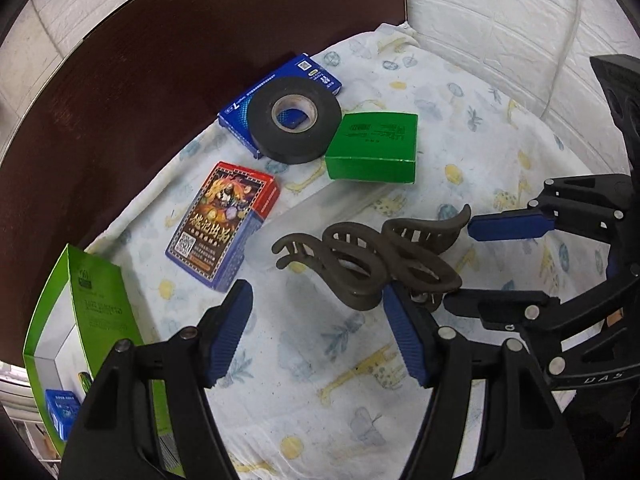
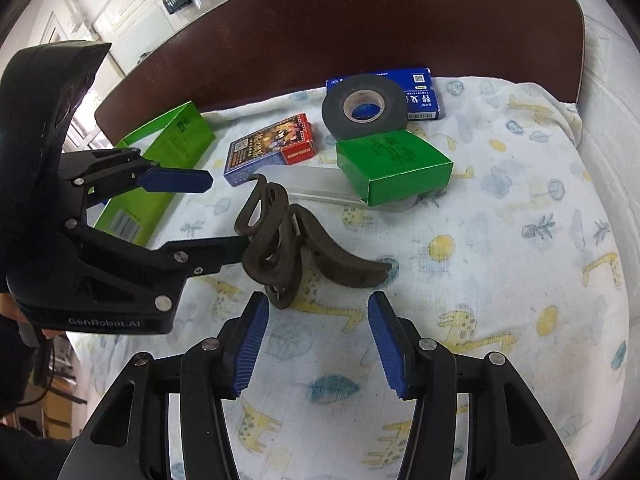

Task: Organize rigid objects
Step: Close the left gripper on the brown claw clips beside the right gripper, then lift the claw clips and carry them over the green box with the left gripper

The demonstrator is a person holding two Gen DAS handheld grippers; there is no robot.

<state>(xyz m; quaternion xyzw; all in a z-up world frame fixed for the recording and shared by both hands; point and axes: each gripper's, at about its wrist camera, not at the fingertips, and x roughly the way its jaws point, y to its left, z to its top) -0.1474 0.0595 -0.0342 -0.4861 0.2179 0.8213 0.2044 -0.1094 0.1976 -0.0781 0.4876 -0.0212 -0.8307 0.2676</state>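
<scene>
Right now both grippers frame the hair clip (image 1: 368, 264), a dark brown claw clip lying on the animal-print cloth (image 1: 328, 420).

Left gripper (image 1: 320, 332) has its blue pads spread wide. Its right finger (image 1: 408, 340) sits right at the clip's near edge; whether it touches, I cannot tell. The other finger is well clear of the clip, so nothing is gripped.

Right gripper (image 2: 316, 344) is also spread wide, just short of the clip (image 2: 288, 240), holding nothing. In the left wrist view it reaches in from the clip's right side, one finger (image 1: 508, 226) near the clip's curled tip, the other low beside the clip's hinge.

Beyond the clip, a clear ruler (image 2: 316, 188) lies flat, one end under the green box (image 2: 396, 168). Behind that box the black tape roll (image 1: 294, 118) rests on a blue box (image 1: 280, 96) against the dark headboard (image 1: 160, 60). The card deck (image 1: 224, 224) lies beyond the clip to its left, apart from it. Further left stands an open lime carton (image 1: 92, 312).
</scene>
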